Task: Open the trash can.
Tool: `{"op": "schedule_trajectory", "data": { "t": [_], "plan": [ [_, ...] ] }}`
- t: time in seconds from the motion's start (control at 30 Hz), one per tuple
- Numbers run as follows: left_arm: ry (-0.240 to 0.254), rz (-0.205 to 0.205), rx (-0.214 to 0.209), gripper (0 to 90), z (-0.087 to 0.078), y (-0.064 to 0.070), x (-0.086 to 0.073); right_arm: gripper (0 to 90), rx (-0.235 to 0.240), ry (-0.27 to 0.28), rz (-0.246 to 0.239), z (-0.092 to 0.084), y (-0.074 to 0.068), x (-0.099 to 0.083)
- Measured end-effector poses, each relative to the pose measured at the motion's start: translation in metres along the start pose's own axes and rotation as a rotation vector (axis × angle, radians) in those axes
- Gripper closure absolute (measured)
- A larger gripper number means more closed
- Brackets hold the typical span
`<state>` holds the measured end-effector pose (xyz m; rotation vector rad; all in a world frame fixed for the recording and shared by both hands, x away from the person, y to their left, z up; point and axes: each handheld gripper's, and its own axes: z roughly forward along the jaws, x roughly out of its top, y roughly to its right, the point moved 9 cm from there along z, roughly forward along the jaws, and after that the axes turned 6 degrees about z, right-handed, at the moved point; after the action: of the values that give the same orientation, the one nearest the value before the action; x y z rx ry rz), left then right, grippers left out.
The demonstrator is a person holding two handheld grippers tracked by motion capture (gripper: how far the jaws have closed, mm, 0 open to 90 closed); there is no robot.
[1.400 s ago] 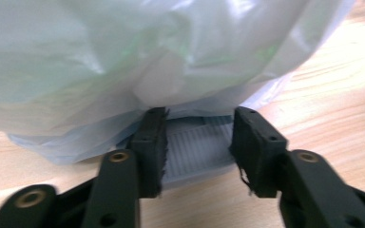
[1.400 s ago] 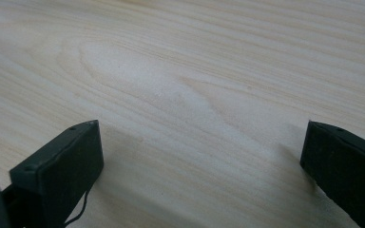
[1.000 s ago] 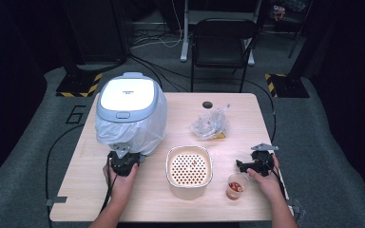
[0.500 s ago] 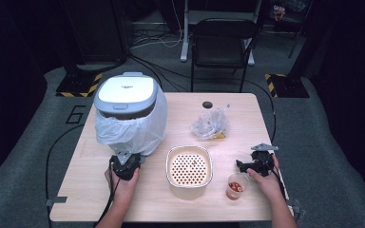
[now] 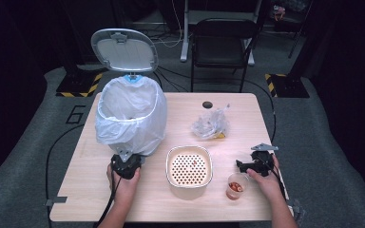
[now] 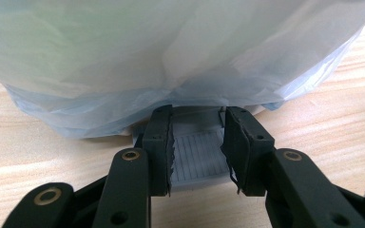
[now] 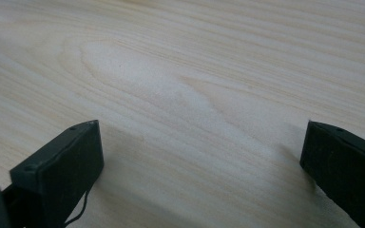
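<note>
Clamps the grey ribbed pedal (image 6: 197, 159) between both jaws of the left gripper (image 6: 197, 118), toothed pads pressed against its two sides. Sits low on the wooden table (image 5: 247, 118), at the front foot of the pedal bin (image 5: 130, 123), directly under the overhang of the pale bin liner (image 6: 171, 52). Reaches in level from the near edge, with the pedal running straight back between the jaws toward the bin's base. Stands upright on the table's left half, lid (image 5: 123, 50) raised and tipped back, liner folded out over the rim and draped down the walls.

Rests the right gripper (image 5: 247, 166) on the table's right side, released, jaws spread wide over bare wood with nothing between them. Lies just beside a small clear cup (image 5: 236, 185) of reddish pieces, well apart from the bin. Between the two grippers: a cream perforated basket (image 5: 189, 166). Farther back: a crumpled clear plastic bag (image 5: 210, 124).
</note>
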<state>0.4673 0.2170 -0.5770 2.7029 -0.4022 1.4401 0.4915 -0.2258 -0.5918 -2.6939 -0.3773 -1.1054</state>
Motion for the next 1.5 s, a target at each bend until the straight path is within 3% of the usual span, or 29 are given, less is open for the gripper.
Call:
{"op": "schedule_trajectory", "data": {
  "t": [0.3, 0.4, 0.47, 0.53, 0.57, 0.63, 0.73, 0.83, 0.97, 1.0, 1.03, 1.1, 1.13, 1.2, 1.5],
  "plan": [
    [-0.006, 0.006, 0.004, 63.9, 0.0, 0.0, 0.0, 1.1, 0.001, 0.003, -0.003, 0.0, 0.0, 0.0],
    [-0.009, 0.005, 0.002, 63.8, 0.0, 0.0, 0.0, 12.3, 0.006, -0.006, -0.028, -0.004, 0.001, 0.001],
    [-0.002, 0.005, 0.005, 63.8, 0.001, 0.0, 0.0, 19.2, 0.003, -0.031, 0.006, -0.008, 0.001, 0.001],
    [-0.004, 0.004, 0.003, 63.8, 0.0, 0.0, 0.0, 24.3, 0.016, -0.043, 0.005, -0.014, 0.001, 0.004],
    [-0.002, 0.002, 0.004, 63.8, 0.001, 0.0, 0.0, 25.6, 0.024, -0.028, -0.032, -0.018, 0.002, 0.009],
    [-0.004, 0.004, 0.002, 63.8, 0.0, 0.0, 0.0, 26.5, 0.02, -0.024, -0.03, -0.027, 0.0, 0.019],
    [-0.002, 0.007, 0.002, 63.8, 0.001, 0.0, 0.001, 27.0, 0.001, -0.021, -0.065, -0.042, 0.002, 0.036],
    [-0.002, 0.012, 0.001, 63.8, 0.001, -0.001, 0.001, 27.6, -0.019, -0.002, -0.072, -0.061, 0.001, 0.059],
    [0.006, 0.015, 0.012, 63.6, 0.002, 0.0, 0.001, 27.2, 0.0, 0.018, -0.052, -0.079, 0.0, 0.085],
    [-0.007, 0.036, 0.019, 63.6, 0.0, -0.003, 0.001, 27.2, 0.003, 0.02, -0.047, -0.082, -0.001, 0.091],
    [0.003, 0.001, 0.004, 63.5, 0.002, 0.0, 0.001, 27.2, 0.002, 0.021, -0.052, -0.084, -0.001, 0.096],
    [-0.002, 0.008, 0.005, 63.4, 0.001, -0.001, 0.001, 27.2, -0.003, 0.029, -0.064, -0.088, -0.003, 0.107],
    [-0.007, 0.034, 0.017, 63.5, 0.0, -0.003, 0.001, 27.2, -0.007, 0.032, -0.058, -0.09, -0.005, 0.112],
    [0.003, 0.001, 0.002, 63.4, 0.001, 0.0, 0.001, 27.1, -0.016, 0.033, -0.058, -0.094, -0.01, 0.122],
    [0.006, -0.002, 0.004, 63.4, 0.002, 0.0, 0.001, 27.2, 0.022, 0.063, -0.097, -0.109, -0.048, 0.171]
  ]
}}
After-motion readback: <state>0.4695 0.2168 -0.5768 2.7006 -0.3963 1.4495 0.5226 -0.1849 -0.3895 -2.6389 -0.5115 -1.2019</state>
